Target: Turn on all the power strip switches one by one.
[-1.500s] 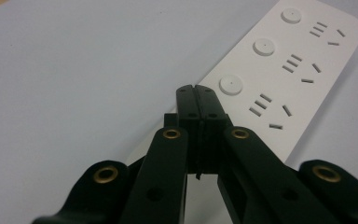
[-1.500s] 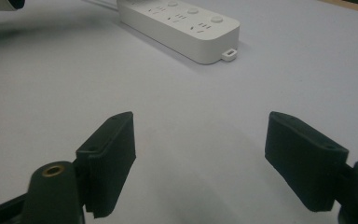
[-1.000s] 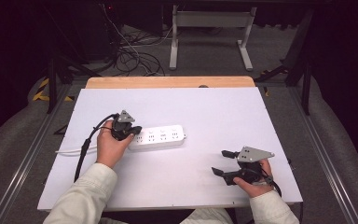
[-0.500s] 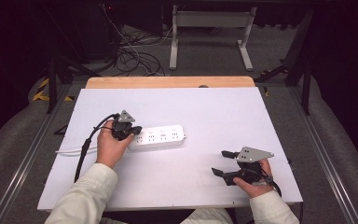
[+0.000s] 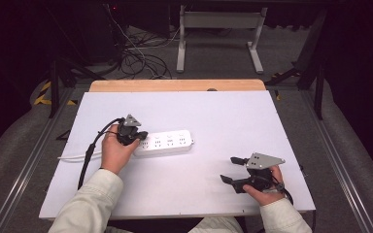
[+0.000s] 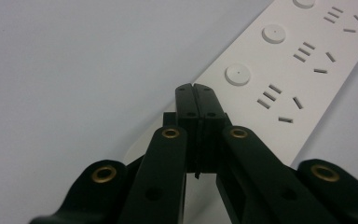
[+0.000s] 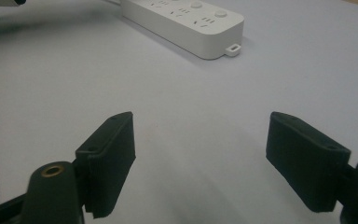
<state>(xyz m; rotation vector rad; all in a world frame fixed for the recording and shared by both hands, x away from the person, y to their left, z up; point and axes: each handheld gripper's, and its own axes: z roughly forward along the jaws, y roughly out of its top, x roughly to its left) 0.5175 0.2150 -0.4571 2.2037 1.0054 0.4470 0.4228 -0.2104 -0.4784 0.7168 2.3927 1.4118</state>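
A white power strip [image 5: 167, 142] lies flat on the white table [image 5: 233, 116], left of centre, with its round buttons and sockets facing up [image 6: 279, 70]. My left gripper [image 5: 140, 137] is shut with nothing between its jaws, and the closed tips [image 6: 196, 88] sit over the strip's left end, just short of a round button. I cannot tell whether they touch it. My right gripper [image 5: 228, 169] is near the front right of the table, open and empty, low over bare tabletop [image 7: 200, 154]. It points toward the strip's far end [image 7: 186, 18], well short of it.
The strip's white cord [image 5: 73, 156] runs left off its end, beside the left gripper's black cable [image 5: 88, 153]. A wooden edge [image 5: 175, 85] borders the table's back. Behind it are loose floor cables [image 5: 136, 53] and a metal stand [image 5: 218, 29].
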